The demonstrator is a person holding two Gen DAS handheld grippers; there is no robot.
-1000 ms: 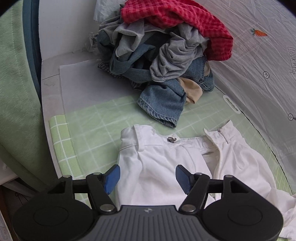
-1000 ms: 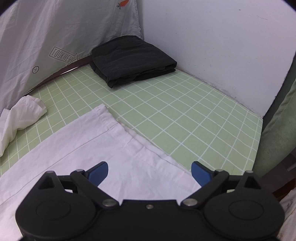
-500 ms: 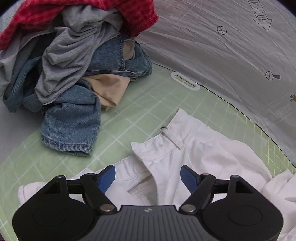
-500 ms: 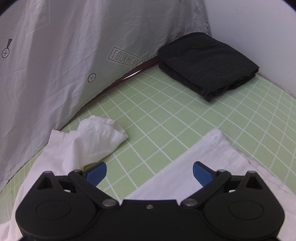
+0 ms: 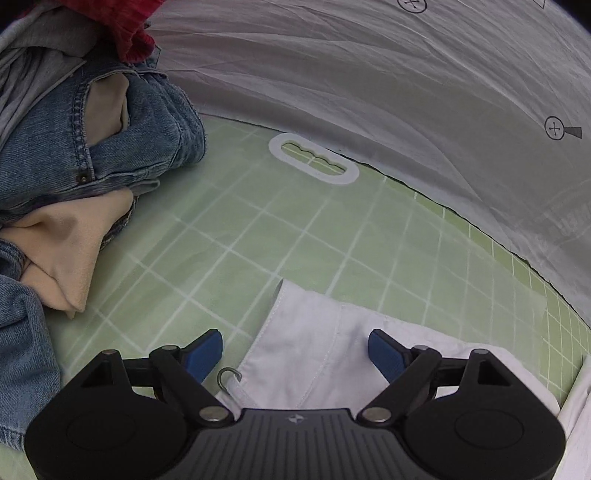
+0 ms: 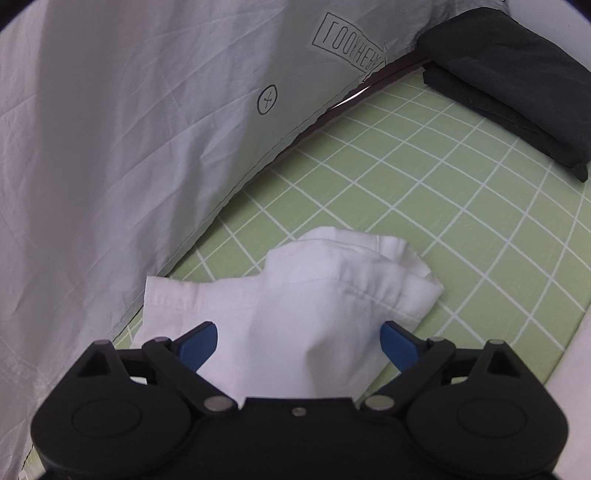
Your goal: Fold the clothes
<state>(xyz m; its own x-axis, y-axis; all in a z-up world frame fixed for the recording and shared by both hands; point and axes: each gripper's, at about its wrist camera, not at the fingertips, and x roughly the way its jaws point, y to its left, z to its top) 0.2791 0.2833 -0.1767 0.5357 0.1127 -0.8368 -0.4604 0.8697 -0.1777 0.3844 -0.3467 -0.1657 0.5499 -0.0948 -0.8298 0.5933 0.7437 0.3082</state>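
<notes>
White trousers lie on the green grid mat (image 5: 258, 221). In the left wrist view their waistband corner (image 5: 314, 332) with a metal hook (image 5: 227, 376) lies between the fingers of my left gripper (image 5: 295, 354), which is open and just above it. In the right wrist view a bunched white trouser leg end (image 6: 314, 295) lies between the fingers of my right gripper (image 6: 299, 343), which is open above it.
A pile of unfolded clothes with blue jeans (image 5: 110, 140), beige cloth (image 5: 70, 243) and a red garment (image 5: 136, 33) sits at the left. A folded black garment (image 6: 517, 74) lies at the far right. A grey sheet (image 6: 129, 129) hangs along the mat's far edge.
Both grippers swung toward the far side of the mat. The left moved from the waistband's middle to its far corner. The right moved from the near trouser leg to the bunched leg end.
</notes>
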